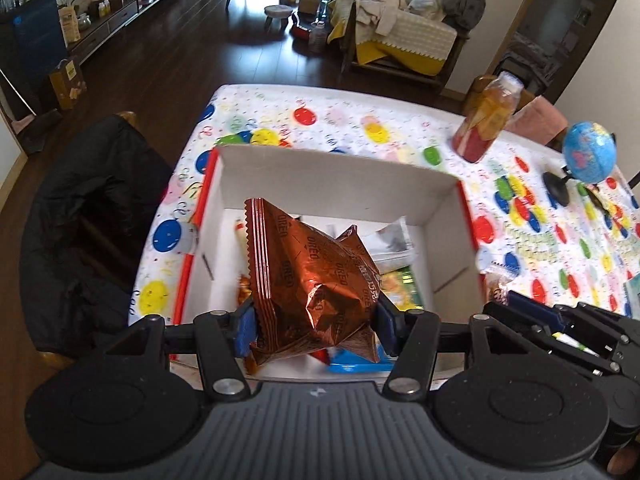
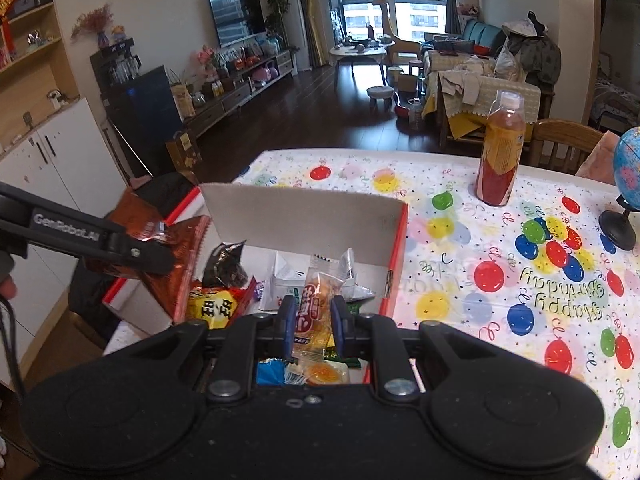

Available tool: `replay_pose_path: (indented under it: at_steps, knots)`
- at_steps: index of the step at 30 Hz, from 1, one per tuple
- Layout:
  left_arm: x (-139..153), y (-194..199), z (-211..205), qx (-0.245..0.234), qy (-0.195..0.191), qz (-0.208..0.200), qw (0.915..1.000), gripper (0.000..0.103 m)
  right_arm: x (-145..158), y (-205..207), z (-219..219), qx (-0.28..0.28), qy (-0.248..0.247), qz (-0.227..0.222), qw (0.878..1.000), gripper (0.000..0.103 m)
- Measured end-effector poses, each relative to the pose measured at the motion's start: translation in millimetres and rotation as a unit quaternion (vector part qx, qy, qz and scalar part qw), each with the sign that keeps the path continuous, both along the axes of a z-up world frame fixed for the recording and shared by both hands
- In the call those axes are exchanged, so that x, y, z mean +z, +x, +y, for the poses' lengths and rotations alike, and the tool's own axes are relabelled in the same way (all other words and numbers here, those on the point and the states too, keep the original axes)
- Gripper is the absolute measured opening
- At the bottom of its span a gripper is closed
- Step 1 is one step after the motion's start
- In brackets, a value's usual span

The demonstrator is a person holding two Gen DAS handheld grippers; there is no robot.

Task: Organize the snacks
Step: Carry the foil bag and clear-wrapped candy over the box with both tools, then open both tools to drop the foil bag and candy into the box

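Copper-brown Oreo packet [image 1: 316, 276] fills the near view, pinched at its lower end between the blue pads of the left gripper [image 1: 316, 320]; its jaws stand half apart, closed on the bag, which hangs over the white cardboard box [image 1: 332, 176] with red outer sides. Beside it, the right gripper [image 2: 311, 326] has its jaws nearly together on a small clear-wrapped orange snack [image 2: 316, 304], also held above the box. Inside lie several snacks already: a yellow and red bag [image 2: 218, 304], a dark packet [image 2: 226, 268], white sachets and a blue wrapper. On the balloon-print surface [image 2: 500, 280] only a drink bottle [image 2: 502, 152] and a small globe [image 1: 588, 152] are plain to see. Judging by this, the sorting is well advanced; these two packets have yet to be let go into the box.
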State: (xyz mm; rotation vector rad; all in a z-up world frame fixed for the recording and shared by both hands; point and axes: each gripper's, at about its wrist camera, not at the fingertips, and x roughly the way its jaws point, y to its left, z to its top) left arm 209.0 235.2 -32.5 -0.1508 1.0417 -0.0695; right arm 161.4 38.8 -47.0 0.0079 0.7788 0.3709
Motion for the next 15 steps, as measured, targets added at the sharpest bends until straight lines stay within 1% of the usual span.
replay_pose_path:
  at_steps: [7,15]
  knots:
    - [-23,18,6,-0.012,0.012,0.01,0.9998,0.057,-22,20,18,0.004,-0.026,0.014,1.0,0.017]
    - [-48,41,3,-0.022,0.024,0.029,0.9991,0.057,-46,41,31,0.005,-0.043,0.037,0.998,0.017]
